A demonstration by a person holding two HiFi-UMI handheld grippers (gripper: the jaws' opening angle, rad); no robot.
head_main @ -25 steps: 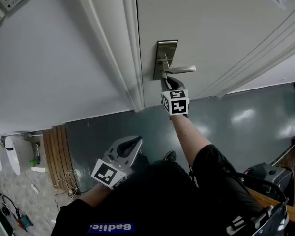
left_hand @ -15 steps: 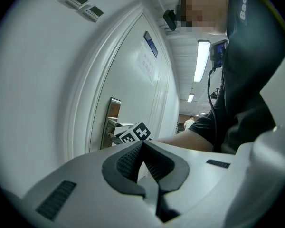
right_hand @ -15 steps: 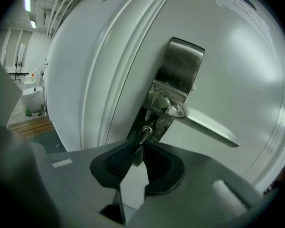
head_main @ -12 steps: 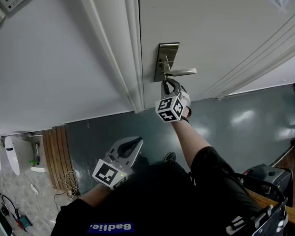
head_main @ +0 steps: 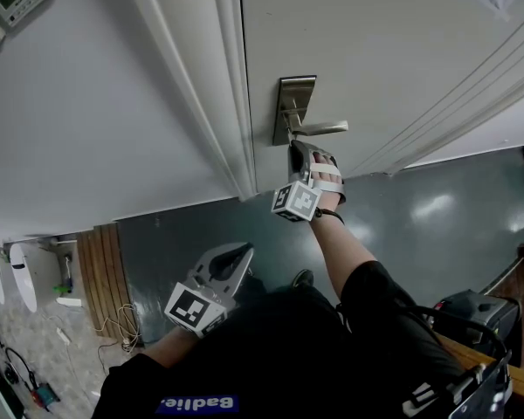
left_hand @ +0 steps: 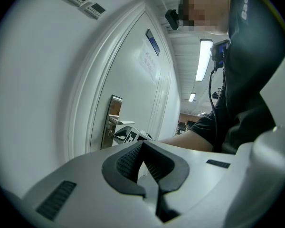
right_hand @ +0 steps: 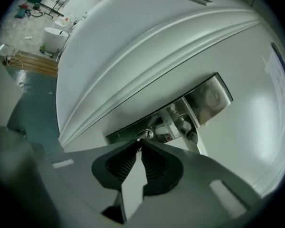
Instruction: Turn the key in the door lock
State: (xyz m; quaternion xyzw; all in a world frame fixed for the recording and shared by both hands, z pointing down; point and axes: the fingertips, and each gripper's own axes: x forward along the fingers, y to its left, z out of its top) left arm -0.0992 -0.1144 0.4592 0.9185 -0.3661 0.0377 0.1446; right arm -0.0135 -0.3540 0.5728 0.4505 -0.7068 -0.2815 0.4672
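- Head view: the right gripper [head_main: 294, 149] is reaching up to the closed door [head_main: 375, 42]. Its tips are sitting at the lower end of the lock plate [head_main: 295, 99], just under the handle [head_main: 325, 128], which is lying level. The gripper is lying rolled onto its side, with its marker cube hanging to the lower left. I am taking that tilt as a sign that the turn is under way and not just beginning. The left gripper [head_main: 242, 251] is hanging low by the person's body, well apart from the door and taking no part.
- Right gripper view: the key [right_hand: 143, 135] is sitting in the keyhole at the foot of the plate. The jaws are closing, with only a thin gap between them, and their tips are pinching the key's head. Inserting and gripping are done. Nothing here is showing whether the bolt is moving, so I am not able to say that the turn is complete. Finishing the twist and letting go are probably what is left.
- Left gripper view: its pads are meeting at the tips and holding nothing. Past them, the plate and the other gripper are showing against the door, with the handle not being pressed down.
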